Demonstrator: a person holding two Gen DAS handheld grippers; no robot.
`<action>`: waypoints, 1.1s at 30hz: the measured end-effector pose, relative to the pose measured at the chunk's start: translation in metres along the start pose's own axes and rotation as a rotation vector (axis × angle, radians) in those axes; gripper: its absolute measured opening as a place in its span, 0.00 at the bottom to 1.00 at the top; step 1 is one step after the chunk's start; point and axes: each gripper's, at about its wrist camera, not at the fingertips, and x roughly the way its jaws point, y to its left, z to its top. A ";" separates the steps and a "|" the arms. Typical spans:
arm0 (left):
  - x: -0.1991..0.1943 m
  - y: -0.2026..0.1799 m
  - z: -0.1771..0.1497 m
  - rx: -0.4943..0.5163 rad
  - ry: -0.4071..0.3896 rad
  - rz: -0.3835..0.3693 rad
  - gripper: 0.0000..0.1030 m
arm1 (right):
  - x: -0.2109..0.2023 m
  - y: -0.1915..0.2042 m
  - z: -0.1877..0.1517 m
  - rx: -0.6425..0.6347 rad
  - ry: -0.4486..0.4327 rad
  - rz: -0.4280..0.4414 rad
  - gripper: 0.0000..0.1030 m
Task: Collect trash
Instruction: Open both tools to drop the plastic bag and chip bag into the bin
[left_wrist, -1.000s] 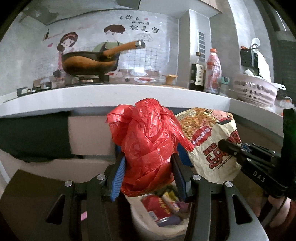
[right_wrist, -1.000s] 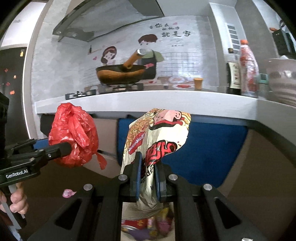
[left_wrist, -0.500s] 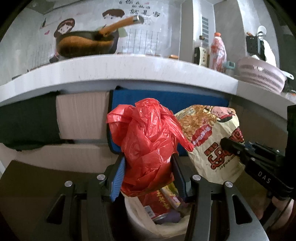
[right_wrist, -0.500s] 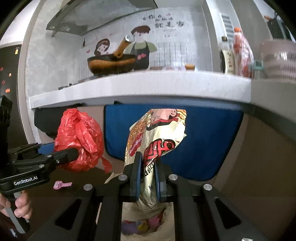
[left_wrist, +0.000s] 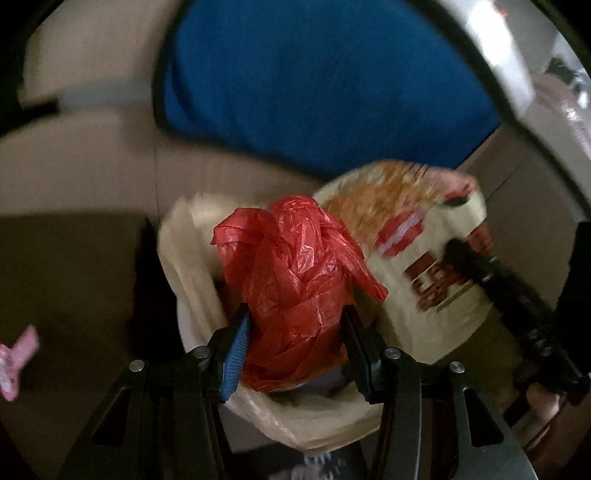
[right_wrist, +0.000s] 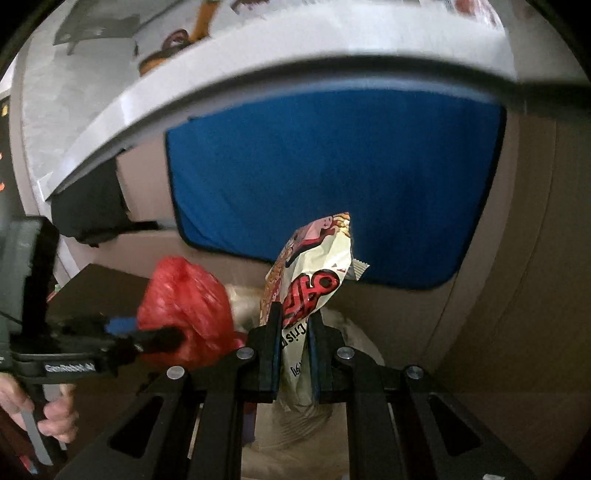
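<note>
A crumpled red bag (left_wrist: 295, 291) is pinched between the fingers of the left gripper (left_wrist: 295, 332), just above the open mouth of a bin (left_wrist: 295, 417) lined with pale plastic. A snack packet (right_wrist: 310, 291) is clamped upright between the nearly closed fingers of the right gripper (right_wrist: 291, 350), beside the red bag and over the same bin. Only in the left wrist view is a pink scrap (left_wrist: 16, 358) seen on the dark floor, left of the bin. Only in the right wrist view are the white surface (right_wrist: 207, 88) above, the full blue cloth (right_wrist: 332, 184) hung below it, and a hand (right_wrist: 40, 410) on the left gripper's handle shown.
</note>
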 end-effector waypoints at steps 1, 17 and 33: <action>0.009 0.003 -0.001 0.001 0.027 0.012 0.48 | 0.003 -0.001 -0.002 0.002 0.009 -0.003 0.11; -0.002 0.028 -0.014 -0.049 0.051 -0.075 0.52 | 0.064 0.010 -0.012 0.046 0.163 0.090 0.11; -0.021 0.028 -0.012 -0.060 -0.027 -0.151 0.55 | 0.075 0.011 -0.027 0.074 0.221 0.042 0.31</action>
